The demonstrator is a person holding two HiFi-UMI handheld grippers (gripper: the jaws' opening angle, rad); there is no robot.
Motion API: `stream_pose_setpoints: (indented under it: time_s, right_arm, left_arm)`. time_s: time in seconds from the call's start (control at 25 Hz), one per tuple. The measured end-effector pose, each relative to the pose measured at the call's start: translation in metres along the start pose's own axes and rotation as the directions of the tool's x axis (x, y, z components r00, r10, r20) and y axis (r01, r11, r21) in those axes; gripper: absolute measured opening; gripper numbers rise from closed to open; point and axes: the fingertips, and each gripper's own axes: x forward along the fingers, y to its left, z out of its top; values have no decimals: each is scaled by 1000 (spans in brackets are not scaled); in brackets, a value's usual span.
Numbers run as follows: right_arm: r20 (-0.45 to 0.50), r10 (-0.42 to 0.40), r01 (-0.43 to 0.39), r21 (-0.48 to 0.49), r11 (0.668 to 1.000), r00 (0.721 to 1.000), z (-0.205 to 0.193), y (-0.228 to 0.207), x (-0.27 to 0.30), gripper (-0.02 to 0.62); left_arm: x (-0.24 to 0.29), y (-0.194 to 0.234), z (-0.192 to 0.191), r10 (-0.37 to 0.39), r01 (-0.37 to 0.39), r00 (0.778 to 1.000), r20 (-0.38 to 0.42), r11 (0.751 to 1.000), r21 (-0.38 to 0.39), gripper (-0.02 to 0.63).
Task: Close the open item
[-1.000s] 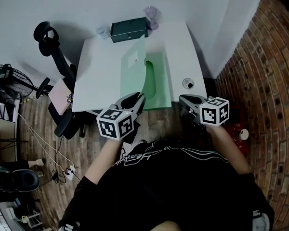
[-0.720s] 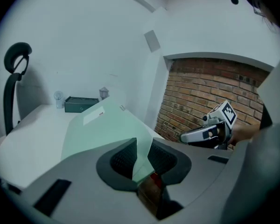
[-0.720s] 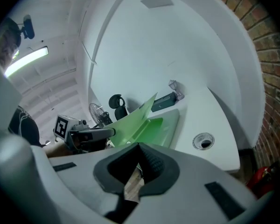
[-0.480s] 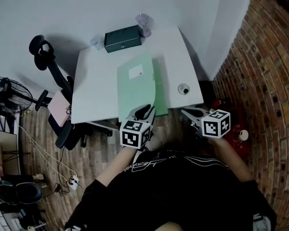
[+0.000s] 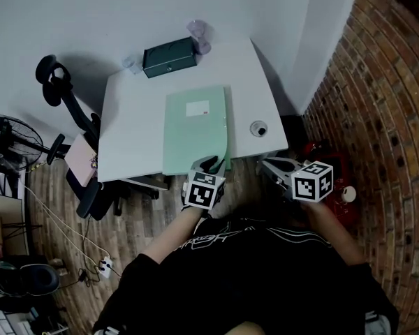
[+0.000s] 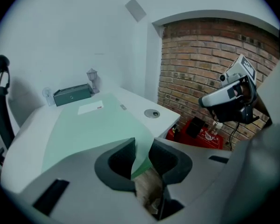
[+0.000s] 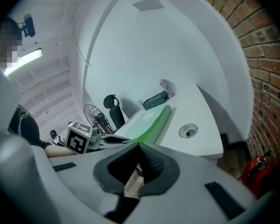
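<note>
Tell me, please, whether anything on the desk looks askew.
The green folder does not lie quite flat: its cover's near corner is bent, between the jaws of the left gripper, which have just been opening. Nothing else stands out.

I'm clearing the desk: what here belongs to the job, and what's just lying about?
In use: green folder; left hand-held gripper, its jaws just opening, the folder's corner between them.
Lying about: dark green box; cable grommet; office chair; fan.
</note>
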Motion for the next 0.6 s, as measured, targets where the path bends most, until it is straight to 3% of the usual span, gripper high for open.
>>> stream_pose_setpoints:
  time_s: [0.32, 0.4, 0.6]
  right_arm:
    - [8, -24, 24, 17, 1000, 1000, -3, -11, -8, 2]
    - [11, -23, 23, 18, 1000, 1000, -2, -11, -8, 2]
    - [30, -4, 4, 14, 1000, 1000, 2, -4, -5, 2]
  left_arm:
    - [11, -8, -9, -16, 21, 998, -62, 997, 68, 136]
    - [13, -14, -10, -58, 64, 995, -78, 995, 74, 170]
    - [9, -25, -5, -183, 184, 981, -58, 983, -1, 277]
